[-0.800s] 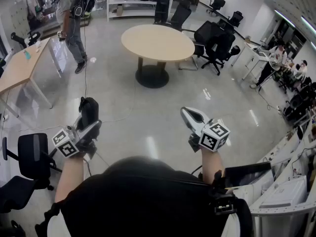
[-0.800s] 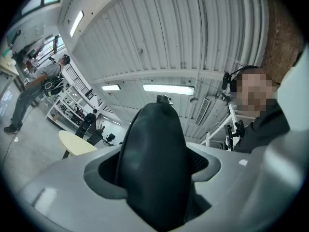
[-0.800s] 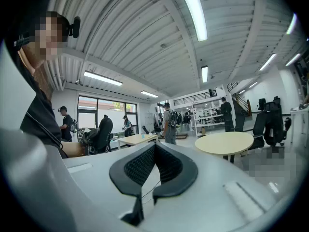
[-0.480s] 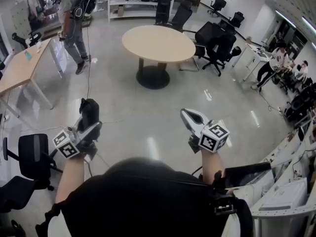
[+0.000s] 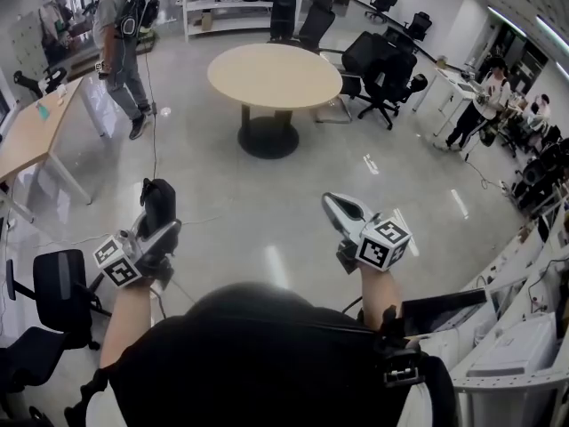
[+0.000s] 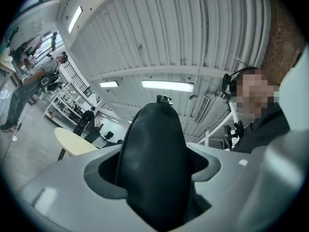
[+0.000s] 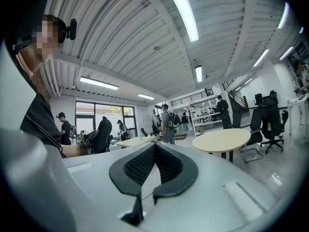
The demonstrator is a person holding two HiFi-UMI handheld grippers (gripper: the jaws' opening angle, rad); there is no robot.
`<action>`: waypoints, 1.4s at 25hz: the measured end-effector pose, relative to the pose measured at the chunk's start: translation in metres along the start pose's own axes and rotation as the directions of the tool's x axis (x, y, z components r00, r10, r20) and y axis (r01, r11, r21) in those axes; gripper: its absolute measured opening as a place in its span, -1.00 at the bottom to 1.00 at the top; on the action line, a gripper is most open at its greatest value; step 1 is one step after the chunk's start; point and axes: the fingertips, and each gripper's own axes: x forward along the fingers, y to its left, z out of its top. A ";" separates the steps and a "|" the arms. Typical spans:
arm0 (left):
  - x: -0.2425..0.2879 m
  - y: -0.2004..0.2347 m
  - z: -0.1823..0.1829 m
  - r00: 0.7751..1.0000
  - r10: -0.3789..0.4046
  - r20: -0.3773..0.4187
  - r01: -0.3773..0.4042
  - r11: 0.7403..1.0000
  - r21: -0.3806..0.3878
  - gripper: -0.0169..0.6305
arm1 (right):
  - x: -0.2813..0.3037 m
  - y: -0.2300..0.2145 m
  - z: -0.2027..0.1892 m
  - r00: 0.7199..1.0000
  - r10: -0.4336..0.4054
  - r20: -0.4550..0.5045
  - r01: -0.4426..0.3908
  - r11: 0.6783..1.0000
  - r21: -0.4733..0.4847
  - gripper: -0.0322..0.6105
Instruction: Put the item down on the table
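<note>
Task item: a smooth, rounded black item (image 6: 154, 163), standing upright between the jaws of the left gripper (image 5: 154, 237). What kind of object it is cannot be made out.
Left gripper: grasping the black item. The jaws stand wide apart with the item filling the gap and a pad against each flank. It is carried in the air in front of the person's body, over bare floor (image 5: 267, 212).
Right gripper: (image 7: 154, 149) clenched on nothing. Its pads meet at the tips and no object lies between them. It is held level with the left gripper, on the person's other side.
Table: a round table (image 5: 274, 74) on a dark pedestal stands ahead, well apart from both grippers, its top bare. A rectangular desk (image 5: 27, 132) stands off to the left, also out of reach.
Surroundings: office chairs (image 5: 382, 65) beyond the round table, and a person with a backpack (image 5: 120, 43) near the desk.
Done: the item is in hand and raised.
Outstanding: judged as nearly everything. That means the approach to a table, lowering the item to the top, and letting go.
Progress: early. The item touches no surface.
Risk: the smooth, rounded item could slip in the pads while carried.
</note>
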 end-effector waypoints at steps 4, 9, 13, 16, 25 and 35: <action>0.023 -0.013 -0.008 1.000 -0.013 -0.013 0.013 1.000 -0.002 0.14 | -0.021 -0.013 0.003 1.000 -0.001 0.010 0.001 1.000 -0.002 -0.86; 0.063 -0.035 -0.026 0.999 -0.041 -0.033 0.041 0.999 -0.004 0.14 | -0.060 -0.040 0.006 1.000 -0.019 0.013 0.019 1.000 -0.001 -0.86; 0.103 -0.061 -0.050 0.996 -0.068 -0.054 0.068 0.998 -0.013 0.14 | -0.101 -0.068 0.008 0.999 -0.037 0.020 0.037 0.999 0.008 -0.86; 0.134 -0.083 -0.072 0.992 -0.098 -0.077 0.097 0.995 -0.027 0.14 | -0.133 -0.087 0.006 0.998 -0.053 0.028 0.052 0.999 0.015 -0.86; 0.195 -0.110 -0.110 0.976 -0.172 -0.133 0.163 0.983 -0.079 0.14 | -0.191 -0.125 -0.008 0.992 -0.123 0.019 0.122 0.991 0.053 -0.86; 0.240 -0.063 -0.119 0.958 -0.249 -0.142 0.230 0.963 -0.141 0.14 | -0.173 -0.160 -0.010 0.978 -0.207 0.006 0.206 0.976 0.072 -0.86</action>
